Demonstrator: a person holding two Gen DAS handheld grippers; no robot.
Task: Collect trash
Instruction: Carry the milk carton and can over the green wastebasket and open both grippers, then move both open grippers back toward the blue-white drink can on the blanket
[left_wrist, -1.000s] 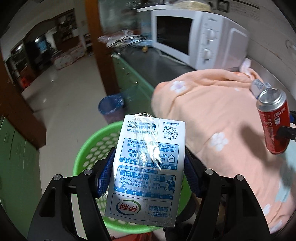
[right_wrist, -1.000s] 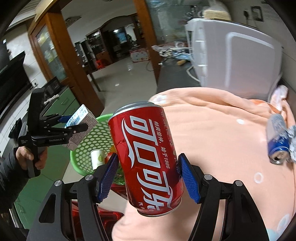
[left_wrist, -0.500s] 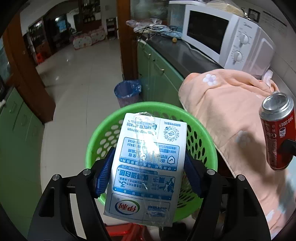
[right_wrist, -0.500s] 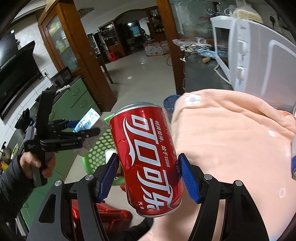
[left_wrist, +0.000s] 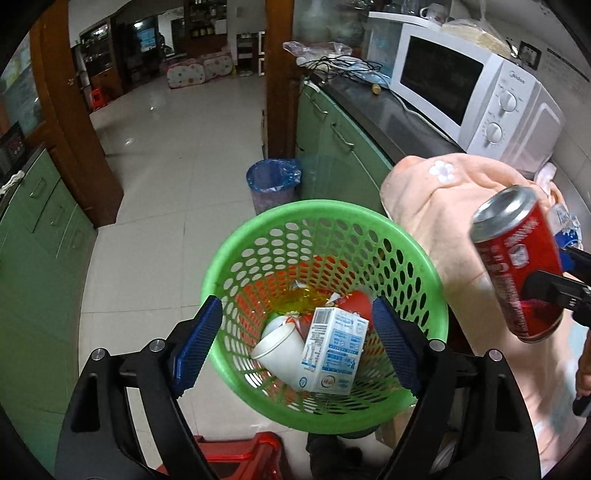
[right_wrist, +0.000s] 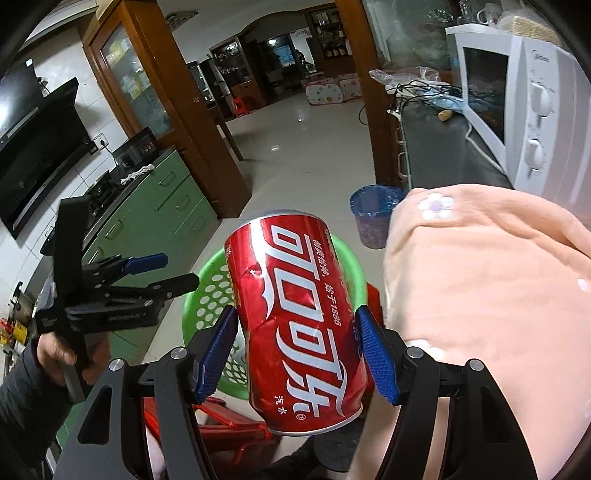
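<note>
I see the round green perforated plastic basket (left_wrist: 325, 225) below my left gripper (left_wrist: 295, 339), whose jaws stand wide and empty. My right gripper (right_wrist: 297, 354) clamps the dented red aluminium cola can (right_wrist: 299, 317). The white-and-blue milk carton (left_wrist: 332, 350) lies inside the basket.

pale tiled floor (left_wrist: 177, 177), green cabinets (left_wrist: 332, 147), white microwave (left_wrist: 476, 99)

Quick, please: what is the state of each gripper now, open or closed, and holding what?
Left gripper: open, holding nothing, above the green basket.
Right gripper: closed on the red cola can.
</note>
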